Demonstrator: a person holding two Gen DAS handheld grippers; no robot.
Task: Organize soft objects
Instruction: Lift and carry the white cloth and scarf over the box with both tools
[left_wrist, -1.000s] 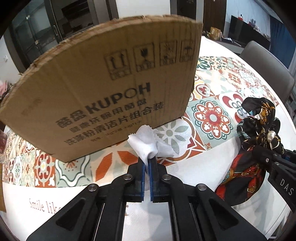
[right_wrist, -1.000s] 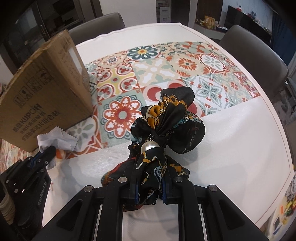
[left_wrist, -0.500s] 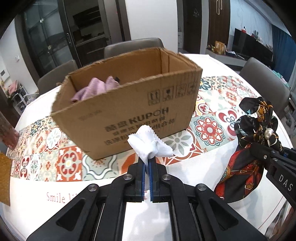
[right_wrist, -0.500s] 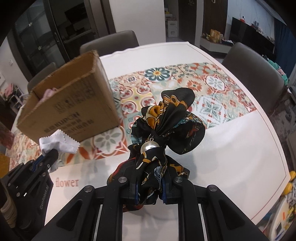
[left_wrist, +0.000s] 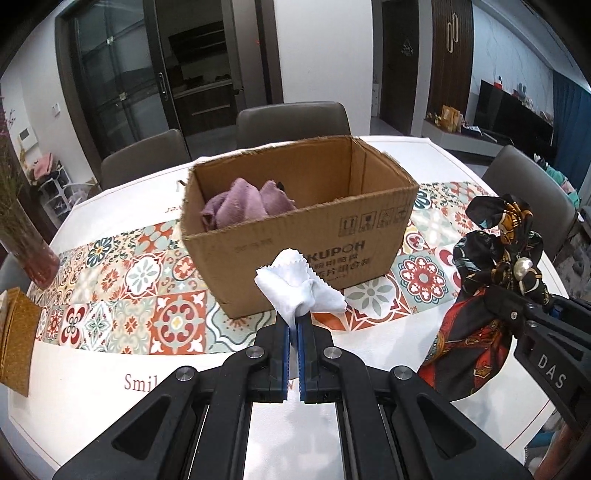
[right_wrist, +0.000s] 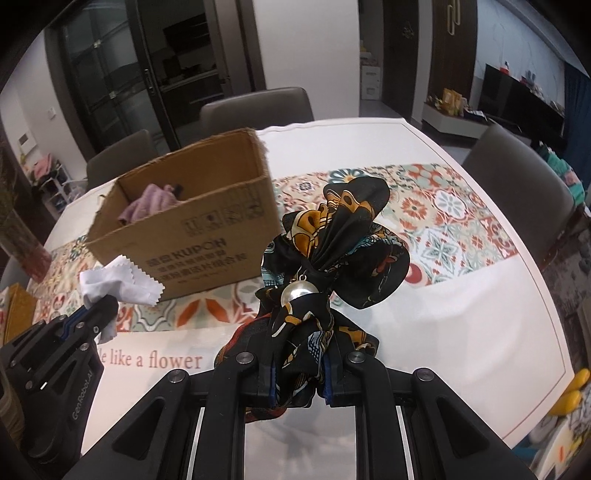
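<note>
Left hand-held gripper (left_wrist: 291, 325) pinching a white zigzag-edged cloth (left_wrist: 299, 288), open corrugated cardboard box (left_wrist: 314, 236) just ahead holding a purple towel (left_wrist: 243, 206), right hand-held gripper (right_wrist: 297, 363) clamping a silky patterned scarf (right_wrist: 332, 254) over bare white worktop (right_wrist: 461, 325).

Both wrist cameras look forward and downward along their fingers from above the table's (left_wrist: 92, 387) near edge. Both views share the cardboard box (left_wrist: 306, 236) (right_wrist: 192, 236) and the patterned runner (left_wrist: 122, 295) (right_wrist: 443, 206); each also catches the other gripper alongside.

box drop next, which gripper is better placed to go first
Left, probably. The left gripper, shut on the white cloth, points straight at the box, whose open top holds a purple cloth. The right gripper, shut on the scarf, sits off to the box's right.
</note>
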